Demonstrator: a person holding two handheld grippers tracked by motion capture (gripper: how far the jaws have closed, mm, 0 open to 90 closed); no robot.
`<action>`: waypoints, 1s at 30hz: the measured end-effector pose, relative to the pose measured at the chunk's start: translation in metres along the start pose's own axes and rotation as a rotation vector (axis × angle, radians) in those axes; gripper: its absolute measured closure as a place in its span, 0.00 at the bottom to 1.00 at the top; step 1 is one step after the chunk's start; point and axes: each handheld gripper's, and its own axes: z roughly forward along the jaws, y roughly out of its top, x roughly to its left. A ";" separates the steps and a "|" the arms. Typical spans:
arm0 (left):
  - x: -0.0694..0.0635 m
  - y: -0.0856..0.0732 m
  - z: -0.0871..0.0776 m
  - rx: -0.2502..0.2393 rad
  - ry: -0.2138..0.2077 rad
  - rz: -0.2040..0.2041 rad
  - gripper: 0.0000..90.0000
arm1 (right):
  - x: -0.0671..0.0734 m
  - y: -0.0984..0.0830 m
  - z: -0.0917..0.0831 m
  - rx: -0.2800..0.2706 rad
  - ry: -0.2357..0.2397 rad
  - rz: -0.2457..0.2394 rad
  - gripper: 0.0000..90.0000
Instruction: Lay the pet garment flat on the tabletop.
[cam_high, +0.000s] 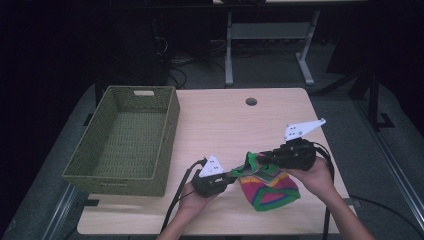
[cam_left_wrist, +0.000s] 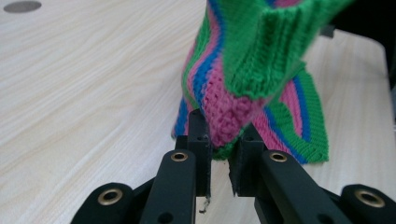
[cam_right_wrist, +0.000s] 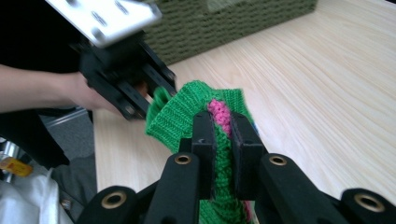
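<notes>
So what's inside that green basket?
Nothing that shows: the green basket has a bare woven floor. Its near wall hides a strip of that floor. The striped knit piece lies outside on the table.

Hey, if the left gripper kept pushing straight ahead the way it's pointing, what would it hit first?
The knitted cloth its jaws already pinch; behind that, likely the right gripper, gripping the same cloth just opposite, though depth is hard to judge.

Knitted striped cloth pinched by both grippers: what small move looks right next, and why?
Probably lift it together and carry it left toward the green woven basket. Both the left gripper and the right gripper are shut on the knitted cloth, part of it is raised off the table, and the basket looks empty.
</notes>
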 end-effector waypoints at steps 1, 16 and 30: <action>0.000 0.002 -0.002 0.001 -0.003 0.001 0.90 | -0.001 -0.002 -0.001 0.000 -0.006 0.001 0.91; 0.003 0.034 -0.028 0.029 -0.022 0.043 0.91 | 0.009 -0.014 -0.012 -0.047 -0.008 0.012 0.91; 0.036 0.067 -0.039 0.188 -0.012 0.023 0.91 | 0.003 -0.006 0.007 -0.089 -0.071 0.056 0.90</action>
